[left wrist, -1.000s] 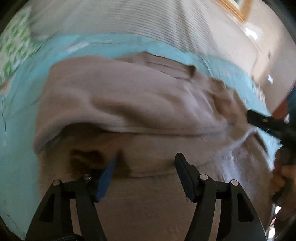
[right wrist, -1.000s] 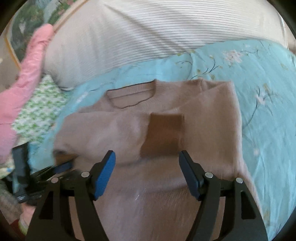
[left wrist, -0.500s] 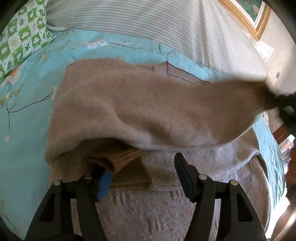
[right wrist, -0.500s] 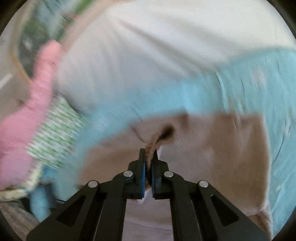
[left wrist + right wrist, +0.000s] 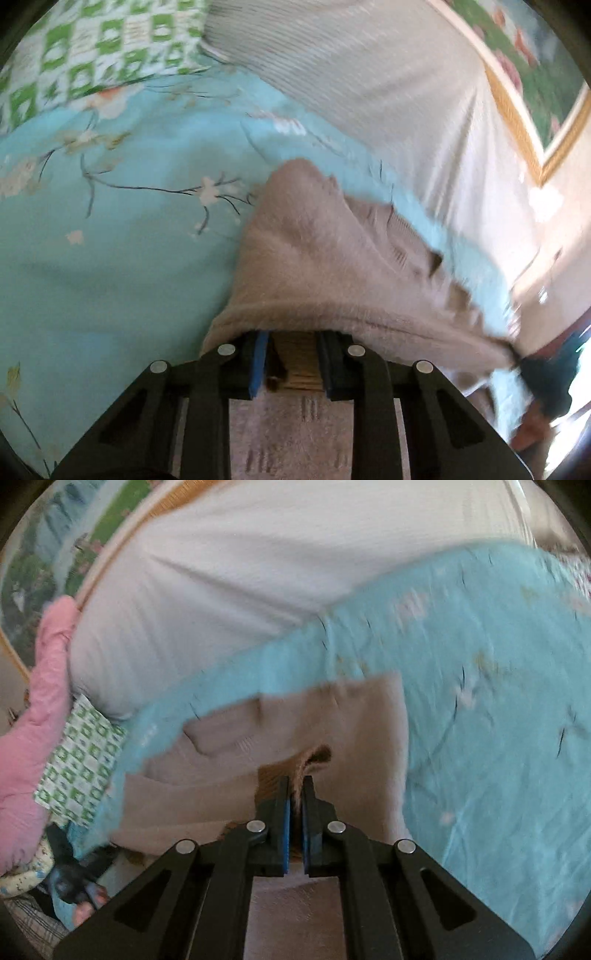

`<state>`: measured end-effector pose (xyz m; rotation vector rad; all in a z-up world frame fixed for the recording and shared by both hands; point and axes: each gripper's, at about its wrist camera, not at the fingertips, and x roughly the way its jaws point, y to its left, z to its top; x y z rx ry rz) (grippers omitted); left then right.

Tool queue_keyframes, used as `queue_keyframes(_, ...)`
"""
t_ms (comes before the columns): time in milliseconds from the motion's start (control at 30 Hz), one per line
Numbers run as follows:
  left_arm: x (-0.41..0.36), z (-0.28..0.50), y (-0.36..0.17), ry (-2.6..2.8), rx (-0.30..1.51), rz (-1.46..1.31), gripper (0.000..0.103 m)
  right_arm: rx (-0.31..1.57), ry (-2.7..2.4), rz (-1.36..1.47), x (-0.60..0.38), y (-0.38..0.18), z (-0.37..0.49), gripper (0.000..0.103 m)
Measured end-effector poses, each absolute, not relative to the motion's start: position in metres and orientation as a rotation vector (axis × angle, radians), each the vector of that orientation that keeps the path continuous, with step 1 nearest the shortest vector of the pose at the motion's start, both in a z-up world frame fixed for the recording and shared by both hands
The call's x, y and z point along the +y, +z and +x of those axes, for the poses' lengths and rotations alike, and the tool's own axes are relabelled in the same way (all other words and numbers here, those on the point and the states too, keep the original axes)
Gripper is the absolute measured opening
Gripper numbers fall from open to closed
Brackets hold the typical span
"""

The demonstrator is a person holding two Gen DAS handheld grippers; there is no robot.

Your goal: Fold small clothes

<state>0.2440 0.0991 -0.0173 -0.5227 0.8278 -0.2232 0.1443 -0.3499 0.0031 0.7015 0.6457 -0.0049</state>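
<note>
The right claw (image 5: 294,794) was clenched on a darker ribbed cuff (image 5: 314,757) of the beige sweater (image 5: 362,731), a pinch of knit standing up between its blue pads. The left claw (image 5: 291,354) was closing, its jaws still apart, with another ribbed brown cuff (image 5: 297,363) between them and a fold of the sweater (image 5: 314,258) draped over the fingertips. The sweater lay on a bed with a turquoise floral cover (image 5: 110,258). Beyond were a white striped pillow (image 5: 369,74), a green checked cloth (image 5: 81,760) and a pink garment (image 5: 37,709).
</note>
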Motion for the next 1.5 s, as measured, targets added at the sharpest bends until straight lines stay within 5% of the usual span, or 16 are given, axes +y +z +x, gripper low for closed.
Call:
queue_keyframes(400,0.093,0.236,-0.035,-0.255,0.946,-0.441,0.029,0.741,-0.135,0.600,-0.348,-0.033,0.140,0.005)
queue_keyframes(633,0.109,0.215,-0.006,-0.392,0.959,-0.376,0.058,0.724,-0.133,0.600,-0.349,-0.032,0.128,0.005)
queue_keyframes(700,0.118,0.225,0.012,-0.369,0.931,-0.357,0.085,0.724,-0.132,0.601,-0.348,-0.034,0.127,0.005)
queue_keyframes(1033,0.102,0.351,-0.008,-0.423,1.098,-0.401,0.088,0.682,-0.125,0.626,-0.346,-0.034,0.117,0.005)
queue_keyframes(1067,0.096,0.355,-0.013,-0.418,1.110,-0.383,0.085,0.676,-0.127,0.627,-0.346,-0.034,0.115,0.005)
queue_keyframes(1100,0.090,0.357,-0.016,-0.417,1.105,-0.360,0.067,0.669,-0.129,0.625,-0.345,-0.033,0.113,0.005)
queue_keyframes(1167,0.085,0.356,-0.015,-0.419,1.070,-0.306,0.009,0.664,-0.131,0.617,-0.344,-0.031,0.114,0.005)
queue_keyframes(1367,0.123,0.341,0.001,-0.193,0.875,-0.322,0.001,0.675,-0.128,0.579,-0.334,-0.027,0.126,0.005)
queue_keyframes(1467,0.134,0.348,-0.012,-0.209,0.936,-0.356,0.006,0.684,-0.125,0.587,-0.334,-0.029,0.129,0.005)
queue_keyframes(1500,0.137,0.348,-0.011,-0.223,0.934,-0.375,0.016,0.682,-0.124,0.587,-0.334,-0.029,0.129,0.005)
